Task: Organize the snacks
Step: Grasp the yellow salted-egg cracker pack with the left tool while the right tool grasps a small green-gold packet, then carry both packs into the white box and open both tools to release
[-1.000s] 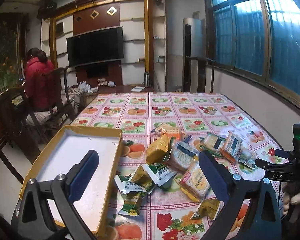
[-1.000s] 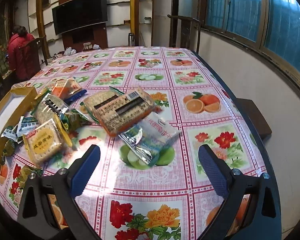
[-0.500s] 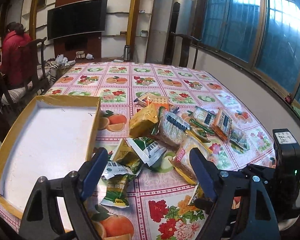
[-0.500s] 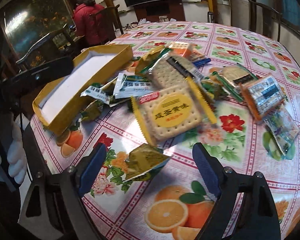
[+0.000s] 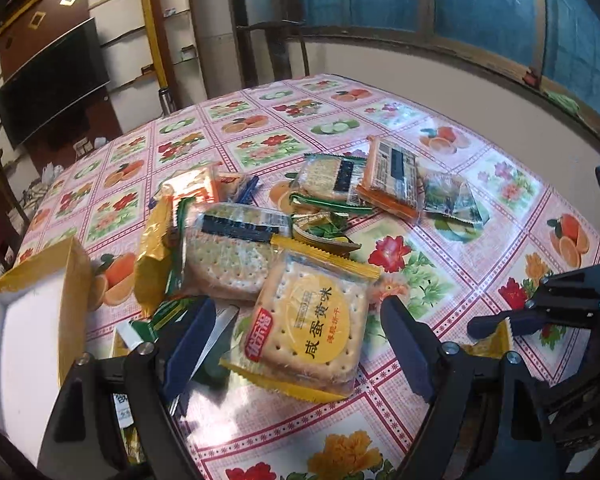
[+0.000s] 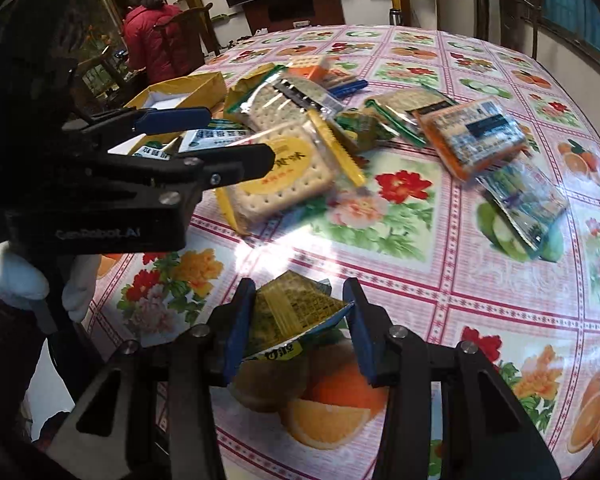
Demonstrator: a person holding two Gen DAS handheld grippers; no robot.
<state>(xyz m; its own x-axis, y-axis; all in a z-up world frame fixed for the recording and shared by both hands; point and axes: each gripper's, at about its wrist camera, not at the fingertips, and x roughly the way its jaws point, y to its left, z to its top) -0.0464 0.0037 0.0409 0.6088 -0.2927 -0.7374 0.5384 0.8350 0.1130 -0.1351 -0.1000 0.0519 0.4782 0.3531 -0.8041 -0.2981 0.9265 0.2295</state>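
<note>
Right gripper (image 6: 296,330): jaws closing around a small gold snack packet (image 6: 290,312) near the tablecloth's front edge; should seat both pads before lifting. Left gripper (image 5: 296,344): wide, opening slightly, straddling the yellow cracker pack (image 5: 312,328), not gripping. Yellow box (image 5: 28,320) at left edge.
</note>
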